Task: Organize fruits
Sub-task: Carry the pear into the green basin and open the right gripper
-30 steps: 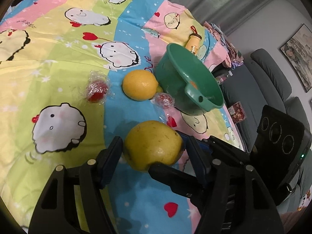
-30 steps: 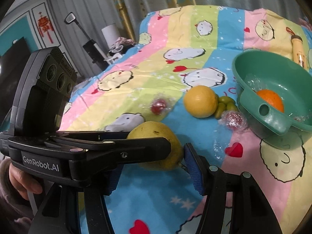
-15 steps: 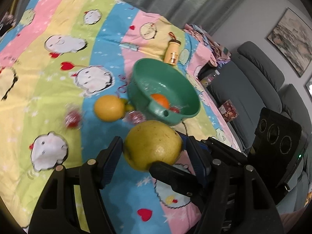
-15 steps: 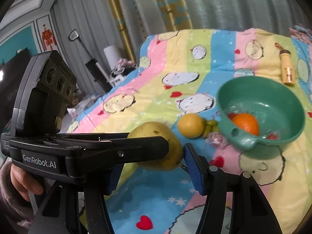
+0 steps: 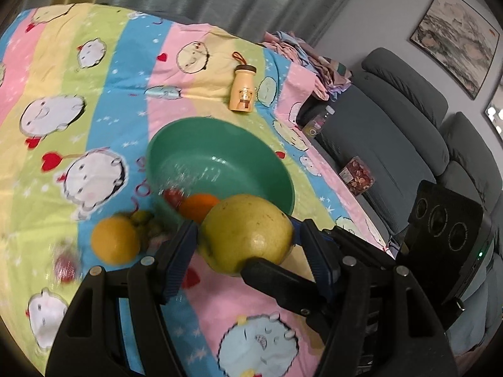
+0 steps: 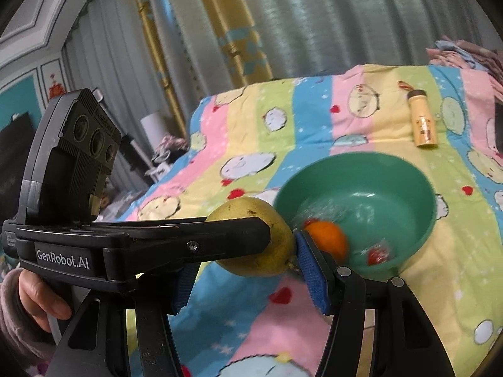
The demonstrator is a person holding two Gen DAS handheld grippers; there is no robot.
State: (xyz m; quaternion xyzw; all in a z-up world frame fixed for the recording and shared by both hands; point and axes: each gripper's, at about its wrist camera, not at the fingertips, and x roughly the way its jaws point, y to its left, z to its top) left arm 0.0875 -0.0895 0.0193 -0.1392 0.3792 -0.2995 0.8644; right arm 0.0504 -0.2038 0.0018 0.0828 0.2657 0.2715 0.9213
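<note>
Fruit fills the left wrist view: a large yellow-green pomelo (image 5: pixel 246 234) sits between the two blue-padded fingers of the left claw (image 5: pixel 246 245), which press on both its sides and hold it above the bedspread (image 5: pixel 94 72). The black finger of the right claw (image 5: pixel 283 282) crosses under the pomelo from the right and touches its lower front. Just behind the pomelo is a green bowl (image 5: pixel 220 157) with an orange (image 5: pixel 198 205) inside, near its front edge. To the left of the bowl, on the bedspread, lie a yellow citrus fruit (image 5: pixel 114 240) and some small green fruits (image 5: pixel 146 223), blurred. A small cream bottle (image 5: pixel 242 88) lies further back, and a grey sofa (image 5: pixel 408 132) stands at the right. In the right wrist view, the pomelo (image 6: pixel 261 242) is between the fingers of the right claw (image 6: pixel 251 270); the blue pad (image 6: pixel 311 270) on the right touches it, but the other finger is hidden behind the left claw (image 6: pixel 188 245), which crosses the picture from the left, so I cannot tell how firm this grip is. A hand (image 6: pixel 34 298) holds the left claw at the edge. The green bowl (image 6: pixel 408 194) is just beside the pomelo, to its right, with the orange (image 6: pixel 327 240) in it.
</note>
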